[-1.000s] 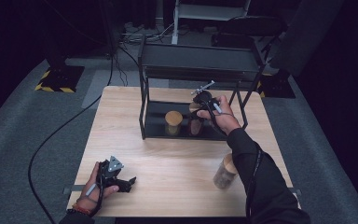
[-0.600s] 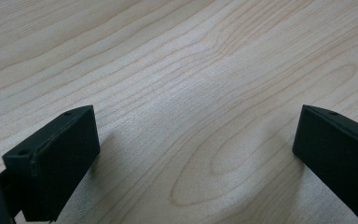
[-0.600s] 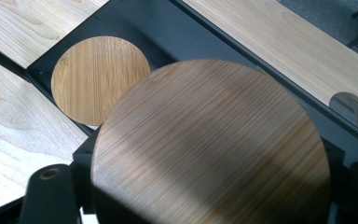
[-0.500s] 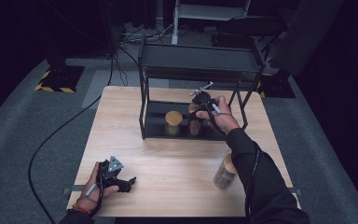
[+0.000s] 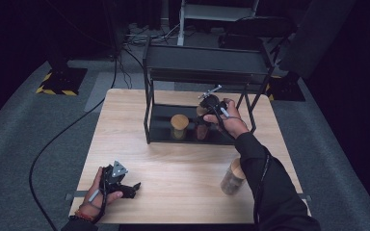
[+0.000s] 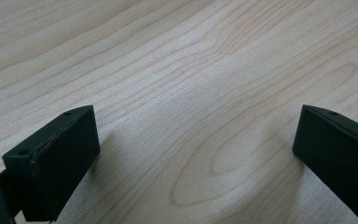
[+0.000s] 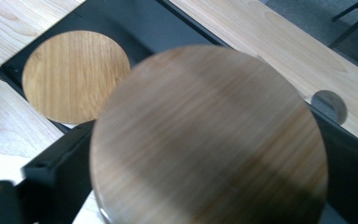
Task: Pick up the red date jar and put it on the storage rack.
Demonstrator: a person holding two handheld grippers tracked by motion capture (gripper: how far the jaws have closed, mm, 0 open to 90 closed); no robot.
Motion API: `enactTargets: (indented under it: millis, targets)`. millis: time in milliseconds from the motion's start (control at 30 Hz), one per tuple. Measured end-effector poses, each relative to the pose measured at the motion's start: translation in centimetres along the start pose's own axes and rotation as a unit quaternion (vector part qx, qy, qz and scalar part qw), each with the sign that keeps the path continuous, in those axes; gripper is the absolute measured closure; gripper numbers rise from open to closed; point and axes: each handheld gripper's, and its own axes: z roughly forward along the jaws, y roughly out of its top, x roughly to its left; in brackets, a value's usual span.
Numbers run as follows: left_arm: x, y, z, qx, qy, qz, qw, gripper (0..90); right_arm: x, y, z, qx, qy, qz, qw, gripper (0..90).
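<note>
Right tongs (image 5: 207,111) over the jar with the darker lid (image 7: 209,135), which stands on the lower shelf of the black rack (image 5: 150,115), right beside a second jar with a paler wooden lid (image 5: 178,120). Jaws have just been opening; the jar sits between them, one jaw visible beside the lid at lower left in the right gripper view. Judged spread, pads off the jar, jar standing on its own base. Reads as a release: jar set next to its neighbour so the two stand in a row on the shelf.

Left tongs (image 5: 125,188) lie low on the wooden surface (image 5: 183,168) near the front edge, jaws spread wide, nothing between them but bare wood grain. Likely parked out of the way while the right hand works.

A third jar (image 5: 232,176) stands on the surface near the right sleeve, apart from the rack; probably next to be shelved.

No brand, label or writing legible on lids, jars or rack.
</note>
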Motion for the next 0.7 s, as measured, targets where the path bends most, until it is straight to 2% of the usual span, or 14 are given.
enactTargets:
  millis: [267, 333, 700]
  targets:
    - [0.0, 0.0, 0.0, 0.000, 0.000, 0.000, 1.0000, 0.1, 0.5, 0.1, 0.0, 0.011, -0.004, -0.009, 0.9999, 3.6]
    - [0.0, 0.0, 0.0, 0.000, 0.000, 0.000, 1.0000, 0.1, 0.6, 0.0, -0.1, 0.008, -0.004, -0.018, 0.9998, 3.6]
    - [0.0, 0.0, 0.0, 0.001, 0.000, 0.001, 1.0000, 0.1, 0.8, -0.9, -1.3, -0.005, -0.004, -0.031, 0.9995, 3.7]
